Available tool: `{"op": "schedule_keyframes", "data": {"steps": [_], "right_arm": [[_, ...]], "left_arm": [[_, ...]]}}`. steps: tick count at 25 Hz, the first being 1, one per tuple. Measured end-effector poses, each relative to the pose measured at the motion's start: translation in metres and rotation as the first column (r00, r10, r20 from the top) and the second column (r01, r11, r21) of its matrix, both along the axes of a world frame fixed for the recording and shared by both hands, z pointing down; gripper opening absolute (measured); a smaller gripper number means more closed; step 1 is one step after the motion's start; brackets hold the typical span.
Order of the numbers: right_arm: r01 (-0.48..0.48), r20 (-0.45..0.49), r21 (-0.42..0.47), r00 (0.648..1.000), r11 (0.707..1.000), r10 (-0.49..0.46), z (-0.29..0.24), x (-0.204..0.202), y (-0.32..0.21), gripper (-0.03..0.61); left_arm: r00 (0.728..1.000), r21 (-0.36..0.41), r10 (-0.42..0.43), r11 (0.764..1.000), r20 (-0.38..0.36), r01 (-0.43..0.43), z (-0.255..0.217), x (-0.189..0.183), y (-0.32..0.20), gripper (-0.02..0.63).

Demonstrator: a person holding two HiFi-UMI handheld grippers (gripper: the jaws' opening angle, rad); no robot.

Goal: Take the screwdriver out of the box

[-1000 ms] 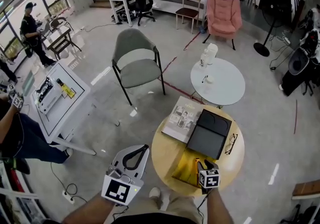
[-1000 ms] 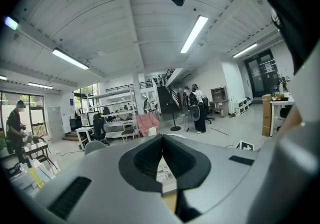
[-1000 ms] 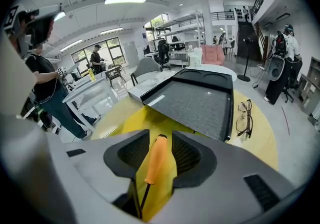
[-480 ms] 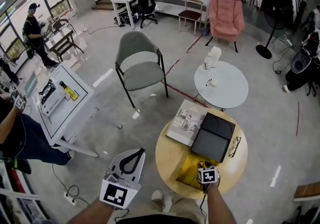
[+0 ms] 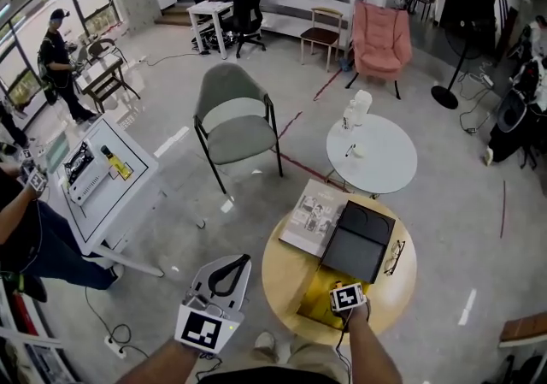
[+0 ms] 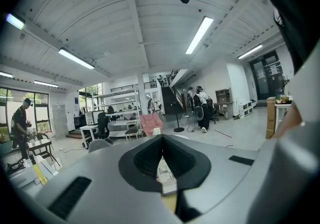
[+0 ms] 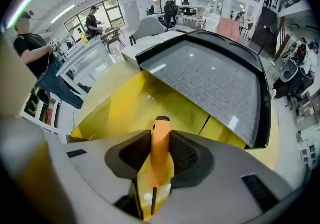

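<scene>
Orange screwdriver (image 7: 160, 135) handle-up over open yellow box (image 7: 120, 111) on round table (image 5: 282, 267). Between jaws of right gripper (image 7: 159, 142); jaws closing, pressed to both sides of handle. Black case (image 7: 215, 81) just behind box. Left gripper (image 6: 161, 140) beside table, jaws together, nothing between.

Our head view looks steeply down on the round table (image 5: 282, 271) at five o'clock. Our left gripper view faces almost level across the room, sharing the pink armchair (image 6: 149, 123) with it. Our right gripper view tilts down, close over the yellow box (image 7: 120, 108).
</scene>
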State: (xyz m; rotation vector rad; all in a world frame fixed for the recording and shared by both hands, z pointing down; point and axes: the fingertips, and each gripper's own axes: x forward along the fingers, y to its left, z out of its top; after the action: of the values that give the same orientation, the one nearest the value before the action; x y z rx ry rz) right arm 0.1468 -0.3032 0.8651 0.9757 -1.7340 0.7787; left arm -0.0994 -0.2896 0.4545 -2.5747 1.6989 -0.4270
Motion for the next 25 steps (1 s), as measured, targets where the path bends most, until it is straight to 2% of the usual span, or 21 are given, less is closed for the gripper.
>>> {"op": "schedule_keyframes", "data": {"steps": [4,7,10,19,25], "right_arm": [[-0.1,0.149,0.093,0.985,0.991,0.086,-0.028,0.008,0.001,0.13],[-0.188,0.278,0.166,0.951,0.968,0.136,-0.053,0.015,-0.001,0.129],[-0.246,0.364,0.223,0.919,0.943,0.153,-0.081,0.018,0.0,0.127],[-0.334,0.475,0.38,0.871,0.863,0.128,-0.169,0.03,0.007,0.126],[-0.316,0.46,0.466,0.885,0.826,0.079,-0.222,0.03,0.015,0.126]], "left_arm": [[1.0,0.008,0.012,1.0,-0.022,-0.012,-0.005,0.009,-0.003,0.012],[0.999,0.022,0.034,0.999,-0.03,-0.033,-0.01,0.017,-0.007,0.012],[0.997,0.033,0.062,0.998,-0.033,-0.061,-0.014,0.026,-0.009,0.012],[0.99,0.03,0.126,0.992,-0.068,-0.124,-0.018,0.052,-0.022,0.012],[0.986,0.029,0.139,0.99,-0.093,-0.137,-0.017,0.056,-0.029,0.012]]}}
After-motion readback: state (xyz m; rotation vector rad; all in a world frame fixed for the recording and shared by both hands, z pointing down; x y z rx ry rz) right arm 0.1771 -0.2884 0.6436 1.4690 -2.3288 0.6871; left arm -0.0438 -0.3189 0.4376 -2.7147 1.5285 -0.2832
